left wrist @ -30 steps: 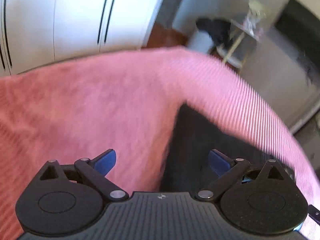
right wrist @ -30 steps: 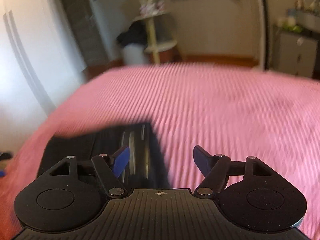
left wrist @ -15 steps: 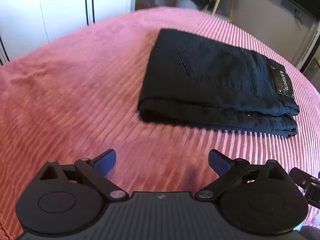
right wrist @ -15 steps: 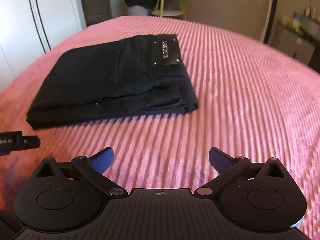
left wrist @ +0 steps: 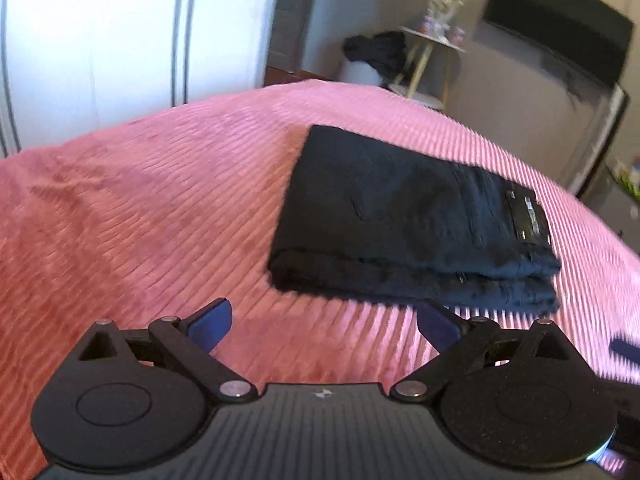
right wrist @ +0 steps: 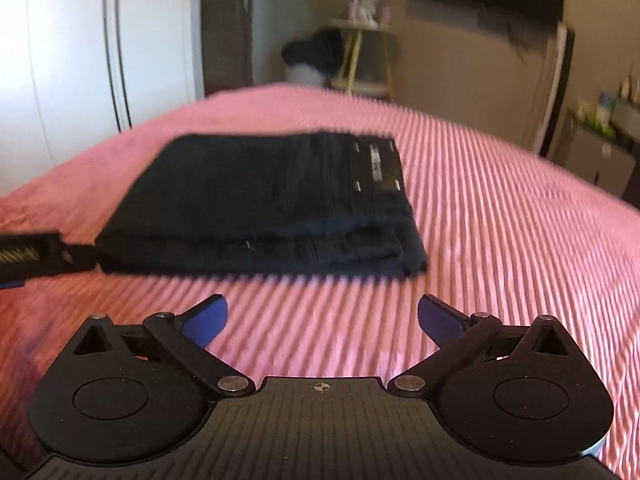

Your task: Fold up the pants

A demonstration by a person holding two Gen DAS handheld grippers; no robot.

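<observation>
The black pants point(left wrist: 404, 216) lie folded into a compact rectangle on the pink ribbed bedspread point(left wrist: 140, 216), waistband label up at the right end. They also show in the right wrist view point(right wrist: 272, 204). My left gripper point(left wrist: 324, 324) is open and empty, a short way in front of the pants' near folded edge. My right gripper point(right wrist: 322, 320) is open and empty, also just short of the pants. The left gripper's body shows at the left edge of the right wrist view point(right wrist: 36, 258).
White wardrobe doors point(left wrist: 120, 40) stand at the left behind the bed. A small side table point(left wrist: 432, 56) with dark clothing beside it stands past the bed's far edge. A cabinet point(right wrist: 592, 156) stands at the right.
Both grippers have pulled back from the pants, which now lie whole in view, then dropped lower and tilted up. Both stay open and empty.
</observation>
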